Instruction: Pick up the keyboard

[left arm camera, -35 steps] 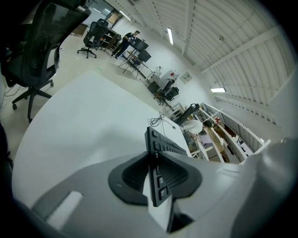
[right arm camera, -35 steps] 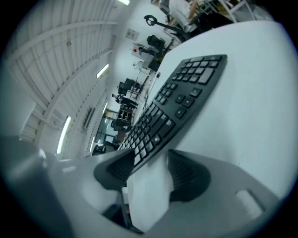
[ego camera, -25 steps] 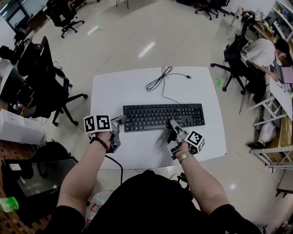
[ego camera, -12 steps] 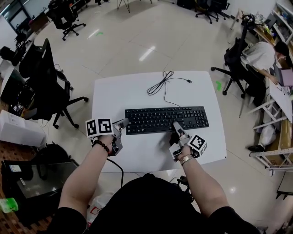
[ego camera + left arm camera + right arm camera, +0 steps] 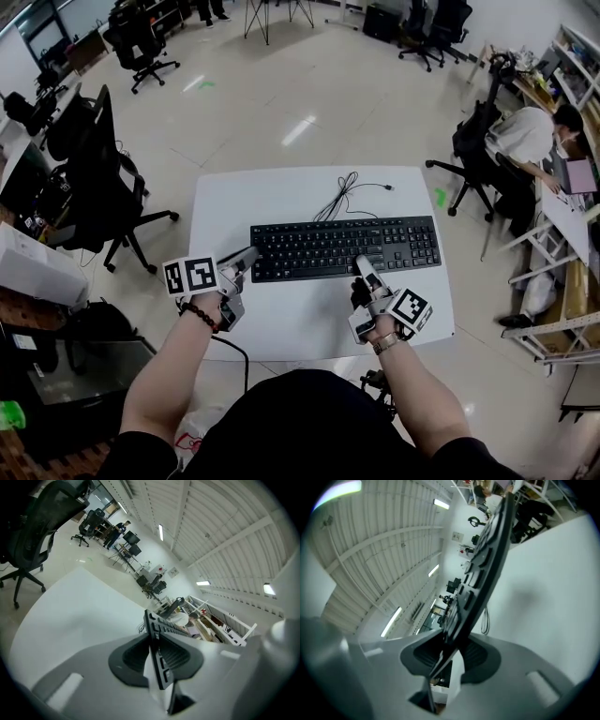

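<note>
left tongs point(image 5: 249, 255) clamped, right tongs point(image 5: 360, 263) clamped

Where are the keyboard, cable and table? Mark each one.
keyboard point(image 5: 345, 247), head view, middle of the key field.
cable point(image 5: 336, 199), head view, the loose loops behind the keyboard.
table point(image 5: 291, 314), head view, bare top on the near side of the keyboard.

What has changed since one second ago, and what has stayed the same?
The right gripper has just been closing its jaws on the near edge of the keyboard; both grippers have lifted it off the table. The left gripper stays clamped on its left end, and the cable still trails on the table.
</note>
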